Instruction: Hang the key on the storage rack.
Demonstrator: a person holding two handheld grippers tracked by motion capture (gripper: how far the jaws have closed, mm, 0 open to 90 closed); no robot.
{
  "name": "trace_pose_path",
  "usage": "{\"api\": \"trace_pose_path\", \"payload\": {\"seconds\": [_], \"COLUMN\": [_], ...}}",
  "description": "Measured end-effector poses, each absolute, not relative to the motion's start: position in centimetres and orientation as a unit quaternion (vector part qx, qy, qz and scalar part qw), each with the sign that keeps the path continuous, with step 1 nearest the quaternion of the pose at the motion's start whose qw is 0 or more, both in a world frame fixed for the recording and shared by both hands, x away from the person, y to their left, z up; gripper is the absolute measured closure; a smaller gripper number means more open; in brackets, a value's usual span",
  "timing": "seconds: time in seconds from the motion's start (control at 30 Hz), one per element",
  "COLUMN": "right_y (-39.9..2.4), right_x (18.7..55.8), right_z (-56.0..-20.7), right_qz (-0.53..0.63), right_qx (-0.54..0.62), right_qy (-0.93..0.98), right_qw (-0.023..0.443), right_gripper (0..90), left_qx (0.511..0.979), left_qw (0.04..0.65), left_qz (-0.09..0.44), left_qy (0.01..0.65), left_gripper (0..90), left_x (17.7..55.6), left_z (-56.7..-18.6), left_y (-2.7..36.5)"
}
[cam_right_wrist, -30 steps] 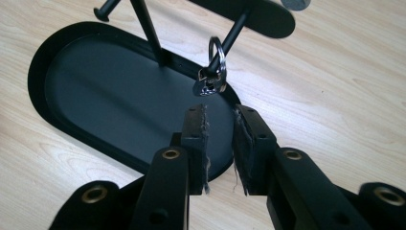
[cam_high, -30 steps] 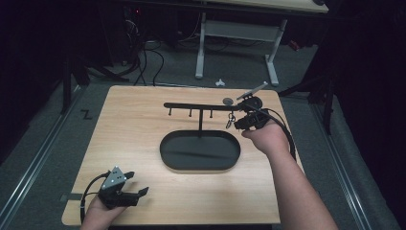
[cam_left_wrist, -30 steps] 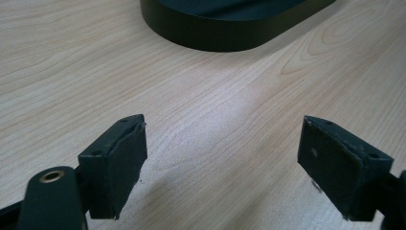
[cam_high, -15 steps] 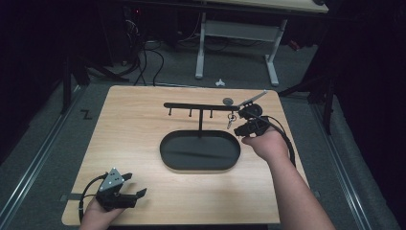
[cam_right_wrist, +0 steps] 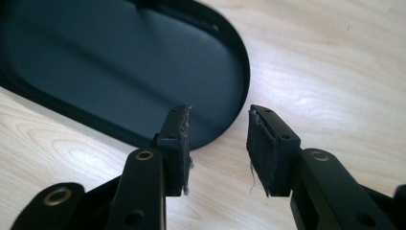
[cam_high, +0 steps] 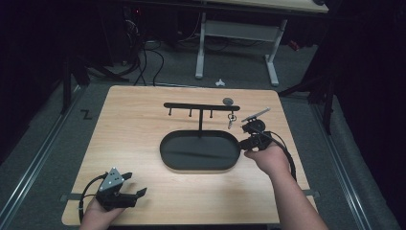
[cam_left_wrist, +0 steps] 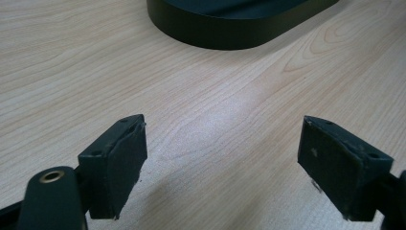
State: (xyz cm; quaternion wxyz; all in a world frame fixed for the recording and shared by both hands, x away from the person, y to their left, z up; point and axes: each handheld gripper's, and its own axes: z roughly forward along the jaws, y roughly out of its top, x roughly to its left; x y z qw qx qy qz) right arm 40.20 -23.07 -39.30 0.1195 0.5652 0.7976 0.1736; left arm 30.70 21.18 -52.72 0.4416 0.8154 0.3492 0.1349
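On the wooden tabletop (cam_high: 143, 143) stood a black oval tray (cam_high: 199, 150) with a hook rack (cam_high: 201, 106), a key (cam_high: 231, 120) hanging from its right end. The right gripper (cam_high: 245, 143) sat at the tray's right rim, its jaws just opening with nothing between them. The left gripper (cam_high: 136, 193) rested near the front left corner, well apart.

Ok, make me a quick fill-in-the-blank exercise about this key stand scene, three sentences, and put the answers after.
1. The keys hang from the rack's ______ end hook, seen from the high view.
2. The black oval tray holds ______.
3. The right gripper has its jaws ______, with nothing between them, over the tray's rim.

Missing words: right; nothing; open
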Motion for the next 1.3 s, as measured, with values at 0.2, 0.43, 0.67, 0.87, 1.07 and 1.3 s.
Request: {"api": "trace_pose_path", "payload": {"seconds": [0.2, 0.43, 0.67, 0.87, 1.07, 1.3], "right_y": [-24.0, -24.8, -25.8, -26.4, -26.8, -26.4], "right_x": [38.8, 36.5, 33.6, 31.1, 28.8, 26.4], "right_z": [-41.6, -44.1, -46.5, -48.5, -50.4, -51.3], "right_qz": [0.173, 0.192, 0.210, 0.240, 0.300, 0.354], "right_qx": [0.575, 0.586, 0.584, 0.582, 0.592, 0.572], "right_qy": [0.791, 0.780, 0.771, 0.758, 0.723, 0.706], "right_qw": [0.111, 0.111, 0.140, 0.170, 0.190, 0.220], "right_gripper": [58.5, 57.5, 57.5, 56.4, 55.6, 50.9], "left_qx": [0.815, 0.815, 0.816, 0.816, 0.815, 0.815], "left_qw": [0.443, 0.442, 0.440, 0.439, 0.438, 0.429], "left_qz": [0.135, 0.136, 0.138, 0.141, 0.150, 0.161], "left_qy": [0.348, 0.348, 0.349, 0.349, 0.348, 0.354], "left_gripper": [17.7, 17.7, 17.6, 17.7, 17.5, 17.0], "left_x": [30.7, 30.7, 30.7, 30.8, 30.7, 30.8], "left_z": [-52.7, -52.7, -52.8, -52.8, -52.8, -53.0], "left_y": [21.0, 21.1, 21.1, 21.2, 21.1, 21.0]}}
